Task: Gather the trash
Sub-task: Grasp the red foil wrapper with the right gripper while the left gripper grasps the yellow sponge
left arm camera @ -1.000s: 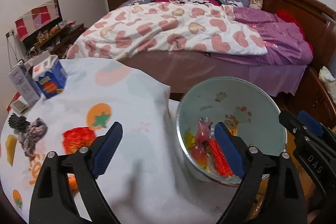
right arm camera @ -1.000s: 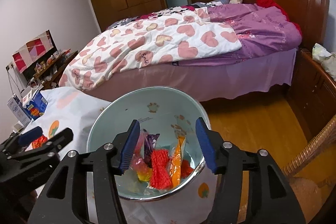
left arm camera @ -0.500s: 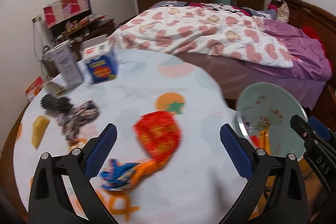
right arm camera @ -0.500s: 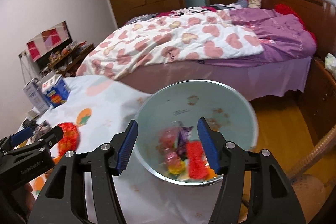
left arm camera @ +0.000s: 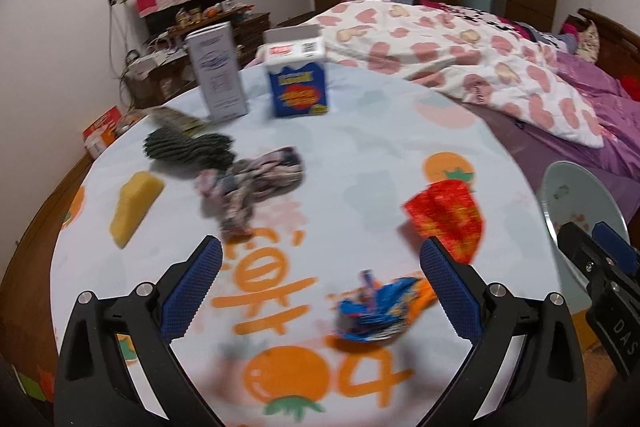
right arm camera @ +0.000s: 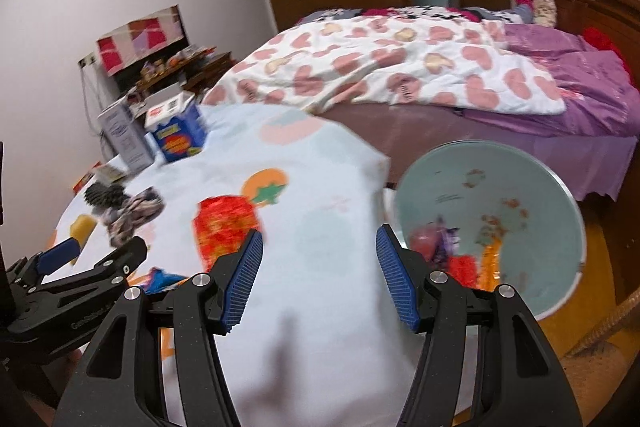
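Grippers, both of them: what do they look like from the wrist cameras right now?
Both match: the left gripper and right gripper have black angular frames with cut-out holes, silver bolts, and blue ridged pads on each finger. White lettering marks their sides. No cables, sleeves or hands show.

Both views are smeared by motion blur. In the left wrist view the print on the blue carton and on the grey carton near the table's far edge cannot be read, and the blue-and-orange wrapper near the front edge is reduced to streaks. The bin beyond the table's right edge is partly hidden by the right gripper, itself cut off by the picture's edge. In the right wrist view the wrappers inside the bin are blurred and partly covered by a blue pad.
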Demonstrator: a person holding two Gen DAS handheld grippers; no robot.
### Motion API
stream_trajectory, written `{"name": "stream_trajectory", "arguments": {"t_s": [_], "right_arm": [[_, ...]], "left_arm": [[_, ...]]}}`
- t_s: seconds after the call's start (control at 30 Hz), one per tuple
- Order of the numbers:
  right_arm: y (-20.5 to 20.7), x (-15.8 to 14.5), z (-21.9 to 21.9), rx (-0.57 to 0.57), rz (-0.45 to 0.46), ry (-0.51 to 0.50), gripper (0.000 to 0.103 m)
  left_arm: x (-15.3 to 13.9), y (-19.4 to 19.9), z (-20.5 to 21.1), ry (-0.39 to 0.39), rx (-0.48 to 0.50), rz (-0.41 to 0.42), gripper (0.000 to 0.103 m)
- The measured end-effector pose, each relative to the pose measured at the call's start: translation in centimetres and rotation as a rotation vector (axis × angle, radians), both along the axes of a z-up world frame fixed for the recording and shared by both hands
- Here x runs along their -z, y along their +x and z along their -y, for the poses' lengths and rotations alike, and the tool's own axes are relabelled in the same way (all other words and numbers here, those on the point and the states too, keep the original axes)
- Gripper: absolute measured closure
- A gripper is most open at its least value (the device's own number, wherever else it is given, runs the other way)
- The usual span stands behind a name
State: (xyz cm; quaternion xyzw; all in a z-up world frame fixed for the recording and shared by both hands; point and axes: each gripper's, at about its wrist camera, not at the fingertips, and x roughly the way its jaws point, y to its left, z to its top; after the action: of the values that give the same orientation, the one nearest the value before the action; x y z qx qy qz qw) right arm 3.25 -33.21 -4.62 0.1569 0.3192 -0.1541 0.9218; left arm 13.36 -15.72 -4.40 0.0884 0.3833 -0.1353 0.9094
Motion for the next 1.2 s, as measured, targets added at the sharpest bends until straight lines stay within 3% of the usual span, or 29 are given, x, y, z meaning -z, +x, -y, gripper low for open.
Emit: {"name": "stream_trajectory", "arguments": {"t_s": [0.33, 0.67, 0.8, 0.87, 0.93, 1.13, 1.2], "right_arm": [[3.7, 1.6, -4.3, -0.083, -0.058, 0.045, 0.044], [7.8, 4.2, -6.3, -0.085, -0.164, 0.125, 0.045], [9.2, 4.6, -7.6, -0.122, -0.194, 0.103, 0.053], [9.7, 4.8, -8.1, -0.138, -0.194, 0.088, 0.073], [10.2, 4.9, -8.5, -0.171, -0.2, 0.082, 0.082], [10.1, 3.6, -8.9, -0.222, -0.143, 0.069, 0.085], [9.8, 2.6, -8.8, -0.212, -0.108, 0.039, 0.085]], "left_arm": [[1.6, 2.0, -7.8, 0.003, -0.12, -0.026, 0.006], [3.1, 4.7, -15.8, -0.01, -0.275, -0.064, 0.006], [3.3, 6.0, -17.9, -0.017, -0.318, -0.072, 0.007], [3.4, 6.7, -18.7, -0.018, -0.333, -0.07, 0.007], [3.3, 7.4, -18.9, -0.022, -0.336, -0.067, 0.007], [3.3, 10.4, -18.4, -0.013, -0.303, -0.071, 0.009], [3.6, 11.6, -17.8, 0.014, -0.293, -0.071, 0.015]]}}
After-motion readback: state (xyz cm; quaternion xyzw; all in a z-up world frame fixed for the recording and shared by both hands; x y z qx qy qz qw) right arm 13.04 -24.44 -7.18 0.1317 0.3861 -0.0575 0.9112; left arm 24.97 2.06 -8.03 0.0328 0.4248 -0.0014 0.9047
